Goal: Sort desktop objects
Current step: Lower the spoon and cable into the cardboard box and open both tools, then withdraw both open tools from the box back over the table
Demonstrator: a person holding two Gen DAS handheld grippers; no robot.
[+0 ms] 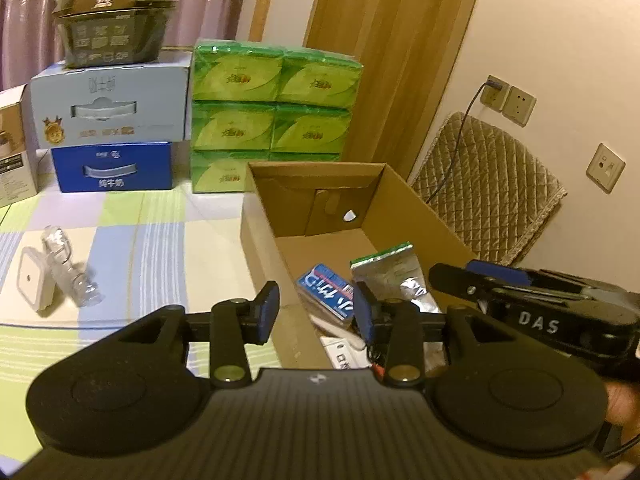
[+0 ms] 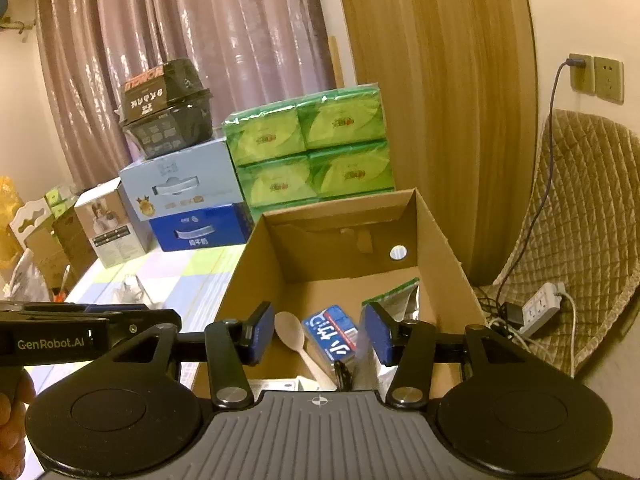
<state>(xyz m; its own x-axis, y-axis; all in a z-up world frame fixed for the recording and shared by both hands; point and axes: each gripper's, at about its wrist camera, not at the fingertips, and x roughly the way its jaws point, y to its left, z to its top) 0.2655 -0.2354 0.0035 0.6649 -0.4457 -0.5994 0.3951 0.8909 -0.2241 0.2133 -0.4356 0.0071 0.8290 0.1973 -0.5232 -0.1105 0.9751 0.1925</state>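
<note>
Matt brown corrugated cardboard box point(image 2: 440, 240) at frame centre; inside, a pale smooth wooden spoon point(image 2: 294, 336), a crinkled shiny foil pouch point(image 1: 396, 276) and a glossy printed blue packet point(image 2: 332, 332). Upper centre, green tissue packs point(image 2: 312, 152) in glossy plastic film. Left, a clear plastic bottle point(image 1: 70, 272) on checked cloth point(image 1: 160, 240)

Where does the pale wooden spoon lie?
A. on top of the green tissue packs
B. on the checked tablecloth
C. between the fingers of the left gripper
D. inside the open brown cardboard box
D: in the right wrist view the pale wooden spoon lies inside the open brown cardboard box, beside a blue printed packet.
</note>
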